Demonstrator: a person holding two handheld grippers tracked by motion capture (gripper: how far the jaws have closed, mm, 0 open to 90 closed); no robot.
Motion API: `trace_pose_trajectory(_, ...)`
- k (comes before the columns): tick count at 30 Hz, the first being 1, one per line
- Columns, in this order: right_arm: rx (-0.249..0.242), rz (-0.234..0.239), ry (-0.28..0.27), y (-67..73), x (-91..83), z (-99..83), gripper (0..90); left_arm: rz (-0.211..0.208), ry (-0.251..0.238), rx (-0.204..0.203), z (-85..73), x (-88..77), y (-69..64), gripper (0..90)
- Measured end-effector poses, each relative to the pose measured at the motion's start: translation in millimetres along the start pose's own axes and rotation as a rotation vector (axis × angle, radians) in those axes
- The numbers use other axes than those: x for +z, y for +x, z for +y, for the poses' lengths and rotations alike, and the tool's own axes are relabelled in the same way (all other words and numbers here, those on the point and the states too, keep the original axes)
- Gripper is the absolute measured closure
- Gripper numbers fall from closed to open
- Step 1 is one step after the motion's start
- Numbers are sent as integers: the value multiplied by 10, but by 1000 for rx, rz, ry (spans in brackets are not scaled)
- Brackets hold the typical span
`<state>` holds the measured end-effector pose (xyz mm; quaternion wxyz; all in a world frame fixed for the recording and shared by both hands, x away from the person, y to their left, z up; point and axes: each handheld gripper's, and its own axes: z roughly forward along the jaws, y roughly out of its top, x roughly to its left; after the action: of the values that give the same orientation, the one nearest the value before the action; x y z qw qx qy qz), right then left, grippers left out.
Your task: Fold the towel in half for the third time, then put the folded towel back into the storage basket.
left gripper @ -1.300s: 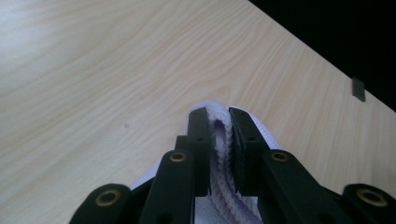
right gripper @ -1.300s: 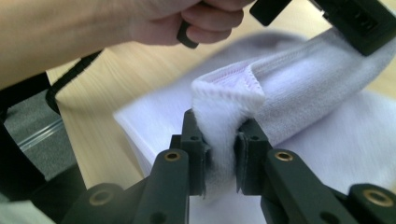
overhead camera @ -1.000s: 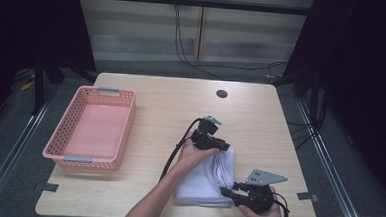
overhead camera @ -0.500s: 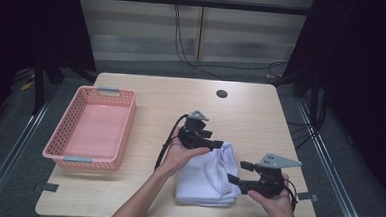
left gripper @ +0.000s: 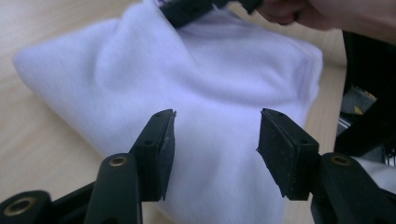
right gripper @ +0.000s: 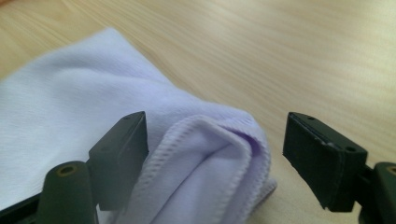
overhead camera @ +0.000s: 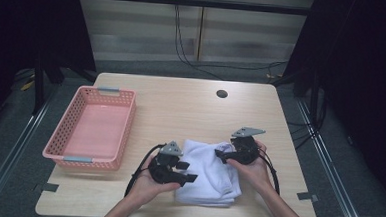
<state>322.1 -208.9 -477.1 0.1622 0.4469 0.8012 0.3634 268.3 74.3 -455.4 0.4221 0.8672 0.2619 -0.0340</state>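
Note:
A folded white towel (overhead camera: 208, 172) lies on the wooden table (overhead camera: 181, 108) near its front edge. My left gripper (overhead camera: 190, 178) is at the towel's left side, open, its jaws pointing right over the cloth (left gripper: 219, 93). My right gripper (overhead camera: 218, 153) sits at the towel's upper right corner, open, jaws pointing left. In the right gripper view a folded, hemmed corner of the towel (right gripper: 210, 154) lies between the spread jaws, with a gap on either side. In the left gripper view the right gripper's jaw tips (left gripper: 196, 8) show at the towel's far edge.
An empty pink plastic basket (overhead camera: 91, 128) stands at the table's left. A small dark hole (overhead camera: 222, 94) sits in the tabletop at the back. Bare wood lies between basket and towel. Dark floor and cables surround the table.
My left gripper has moved down and left, from the towel's top to its left side. My right gripper has moved up to the towel's upper right corner.

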Motion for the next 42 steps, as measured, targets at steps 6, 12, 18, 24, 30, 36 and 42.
trace_pose_trajectory(6,35,-11,13,-161,-79,-96,312,47,19,-32,-263,-159,22,398)
trace_pose_trajectory(12,62,2,3,-270,-137,-193,327,41,42,-43,-426,-158,27,321)
trace_pose_trajectory(18,51,59,-48,-247,-138,-140,245,35,77,-34,-437,-21,-17,302)
trace_pose_trajectory(24,35,95,-16,-251,-20,-93,246,28,108,-15,-445,64,-70,314)
trace_pose_trajectory(30,35,143,31,-280,72,-129,237,16,122,0,-435,102,-71,321)
trace_pose_trajectory(36,40,166,59,-282,132,-151,226,13,119,9,-412,129,-56,347)
trace_pose_trajectory(42,51,194,74,-286,160,-164,228,26,110,0,-399,145,-46,373)
